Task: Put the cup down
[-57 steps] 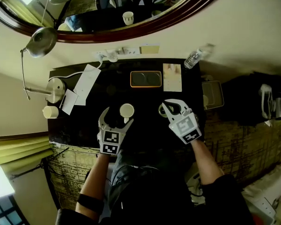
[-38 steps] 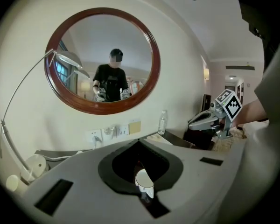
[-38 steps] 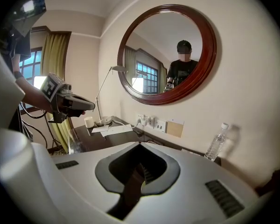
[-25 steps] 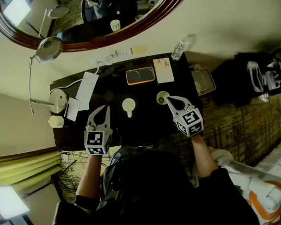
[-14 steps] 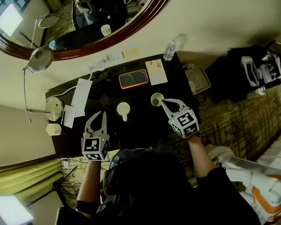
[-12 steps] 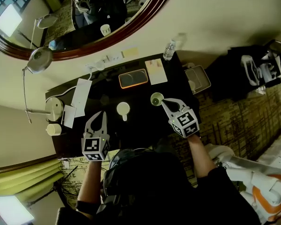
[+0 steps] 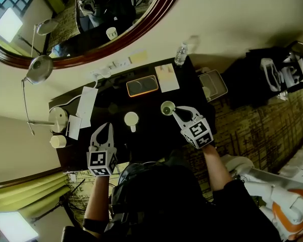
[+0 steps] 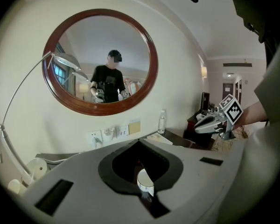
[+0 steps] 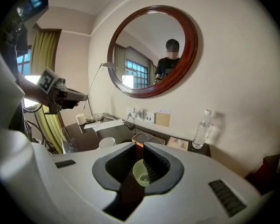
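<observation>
Standing upright, the green cup (image 9: pixel 142 172) sits on the dark desk (image 7: pixel 151 137) between the fingertips of the right gripper (image 7: pixel 175 110). Its rim lies close against the right-hand finger, and a dark gap shows on the other side. Those jaws have just been opening and are now narrowly apart with the cup between them, so the pinch on its wall looks released rather than pressing. On that reading the setting-down is all but done, since the cup appears to rest on the desk by itself. What is left is to part the fingers a little more and draw them back without nudging it. Beyond the tips of the left gripper (image 7: pixel 105 129), apart from them, a white cup (image 7: pixel 131 119) stands on the same desk; that gripper's fingers are closed together on nothing.
</observation>
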